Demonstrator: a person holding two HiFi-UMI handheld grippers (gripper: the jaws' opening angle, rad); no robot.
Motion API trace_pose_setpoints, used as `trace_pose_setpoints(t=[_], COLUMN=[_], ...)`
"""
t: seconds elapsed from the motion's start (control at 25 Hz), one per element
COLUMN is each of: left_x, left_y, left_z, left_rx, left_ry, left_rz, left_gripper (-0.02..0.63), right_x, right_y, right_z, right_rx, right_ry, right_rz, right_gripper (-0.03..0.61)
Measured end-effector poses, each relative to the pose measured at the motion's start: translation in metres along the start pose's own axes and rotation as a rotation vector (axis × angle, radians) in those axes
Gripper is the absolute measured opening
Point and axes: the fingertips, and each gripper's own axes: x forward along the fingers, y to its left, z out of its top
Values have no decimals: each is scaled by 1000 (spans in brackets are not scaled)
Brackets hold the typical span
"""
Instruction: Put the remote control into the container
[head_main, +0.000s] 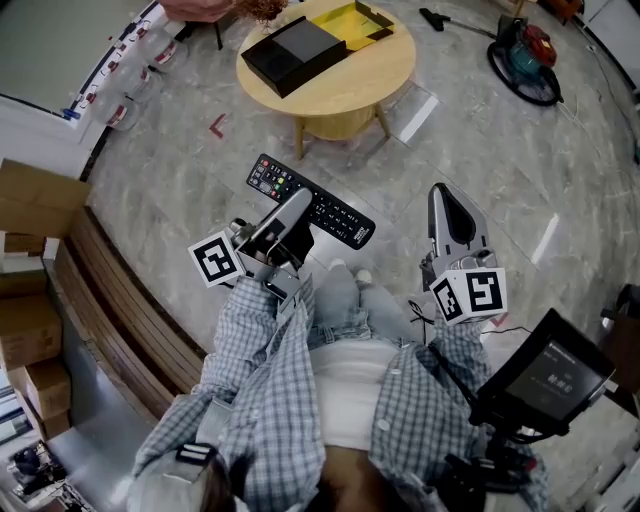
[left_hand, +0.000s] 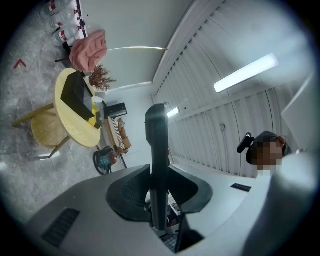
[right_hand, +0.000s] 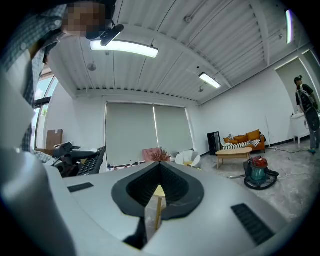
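Left claw (head_main: 288, 215): clamped on the remote control (head_main: 312, 206) near its middle. In the head view the remote lies crosswise with its buttons up, both ends sticking out past the claw. In the left gripper view the remote (left_hand: 157, 145) stands edge-on between the pads, which are pressed on it. It is held in the air over the stone floor (head_main: 470, 130), ahead of the person's knees and well apart from the table.

Right claw (head_main: 447, 205): fully closed, nothing in it. The right gripper view shows the pads (right_hand: 150, 192) meeting.

Round wooden table (head_main: 385, 70): carries a flat black container (head_main: 293, 52), with a yellow open piece (head_main: 352, 25) against its far end.

A vacuum cleaner (head_main: 525, 55) sits on the floor beyond the table.
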Motion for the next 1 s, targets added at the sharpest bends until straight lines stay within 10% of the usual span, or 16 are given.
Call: trace_pose_setpoints(t=[1.0], left_x=[51], left_y=[33], left_z=[45], left_rx=[-36], left_ry=[59], left_rz=[-20], left_gripper=[104], right_x=[62], right_y=[-32], right_z=[7], right_rx=[17], right_ry=[1], right_rz=[-41], right_gripper=[6])
